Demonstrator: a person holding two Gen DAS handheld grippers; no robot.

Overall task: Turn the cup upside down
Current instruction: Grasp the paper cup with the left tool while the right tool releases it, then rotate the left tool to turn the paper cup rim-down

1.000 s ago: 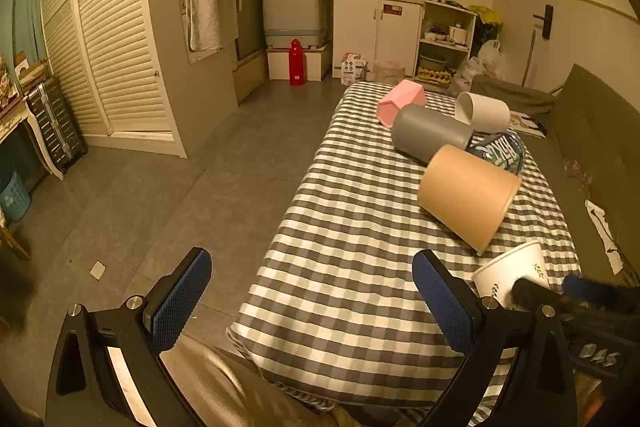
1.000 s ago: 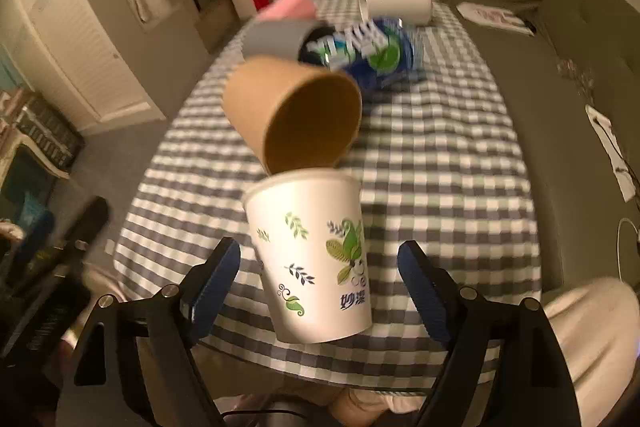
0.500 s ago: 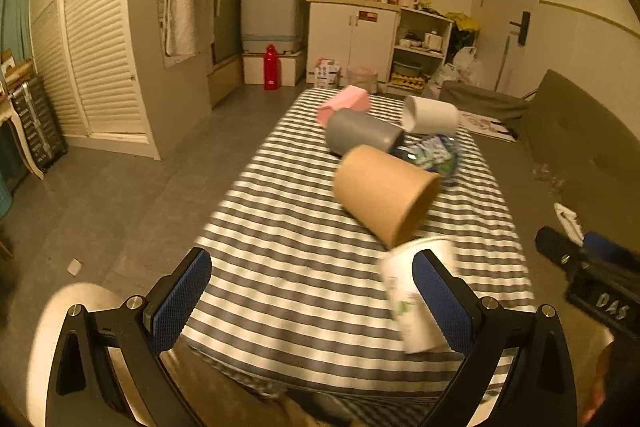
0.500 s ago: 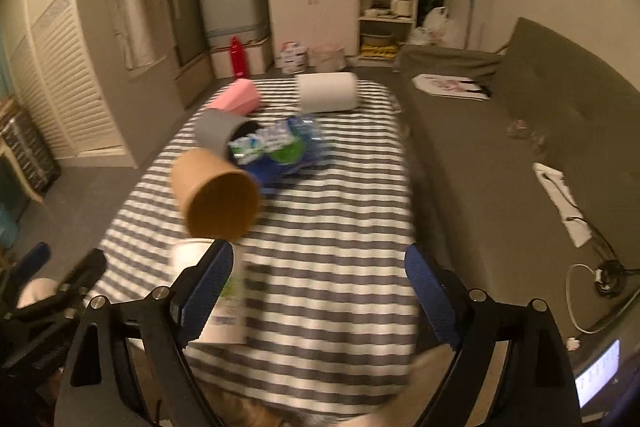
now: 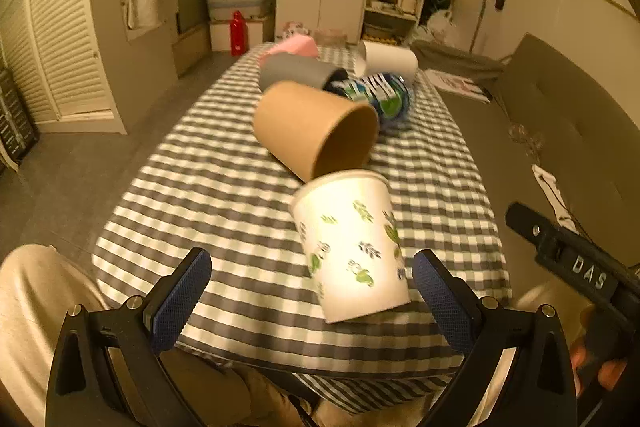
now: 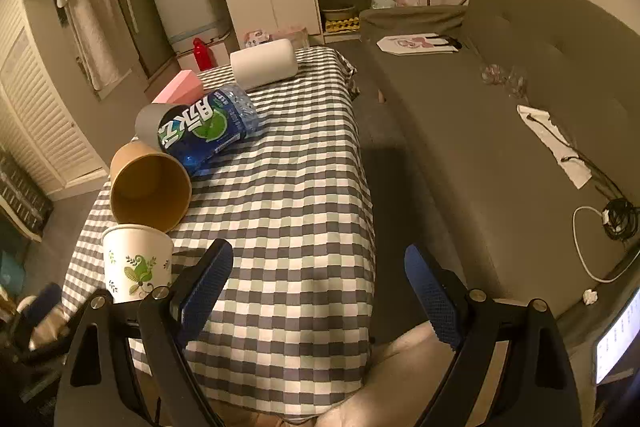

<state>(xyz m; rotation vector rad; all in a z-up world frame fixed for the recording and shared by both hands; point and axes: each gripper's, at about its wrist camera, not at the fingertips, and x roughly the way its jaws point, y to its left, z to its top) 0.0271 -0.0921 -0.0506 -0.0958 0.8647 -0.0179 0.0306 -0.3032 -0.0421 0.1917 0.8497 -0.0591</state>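
A white paper cup with green leaf prints [image 5: 352, 243] stands upright, mouth up, near the front edge of the checked table [image 5: 208, 187]. It also shows in the right wrist view [image 6: 136, 263], at the left beside the left finger. My left gripper [image 5: 312, 291] is open, and the cup sits between its fingers, nearer the right one. My right gripper [image 6: 318, 291] is open and empty, off to the cup's right over the table's front right corner.
A brown paper cup [image 5: 316, 131] lies on its side just behind the white cup. Behind it lie a grey cup [image 5: 296, 71], a blue bottle [image 5: 380, 93], a pink cup [image 5: 292, 47] and a white cup [image 5: 390, 59]. A sofa [image 6: 520, 115] runs along the right.
The left gripper has swung right so that the white cup now sits between its fingers. The right gripper has moved off to the right, away from the cup.
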